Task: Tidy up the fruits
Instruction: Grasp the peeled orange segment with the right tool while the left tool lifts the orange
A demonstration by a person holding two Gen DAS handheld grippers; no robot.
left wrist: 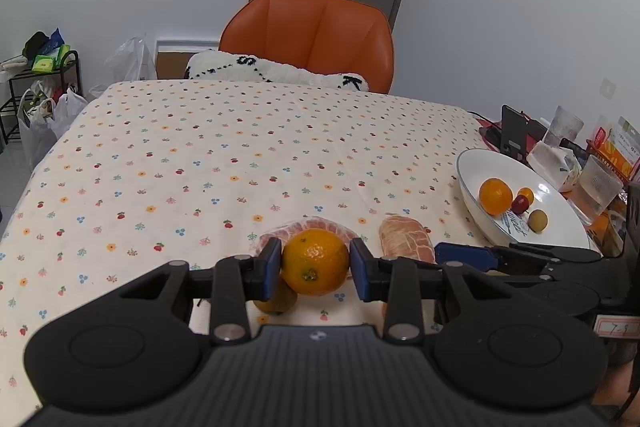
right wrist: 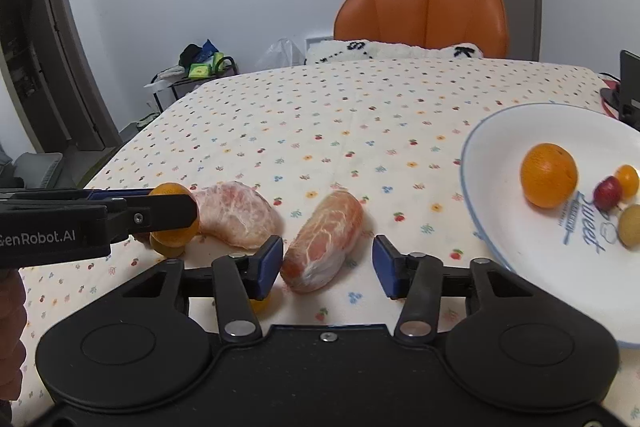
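Orange fruit [left wrist: 315, 262] sits squeezed in the left hand-held gripper [left wrist: 316, 267], just above the tabletop [left wrist: 200, 167]. Lift it gently over to the plate [left wrist: 560, 223]. Right hand-held gripper [right wrist: 326, 267] waits open around a peeled piece [right wrist: 322, 241].

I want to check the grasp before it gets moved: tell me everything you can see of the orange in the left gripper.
The orange is round, bright orange, with dimpled, slightly glossy peel and a small dark stem scar facing the camera. The left gripper has it clamped, one blue pad pressing each side. It appears lifted just off the flowered tablecloth, above a smaller yellowish fruit and in front of a peeled pomelo segment.
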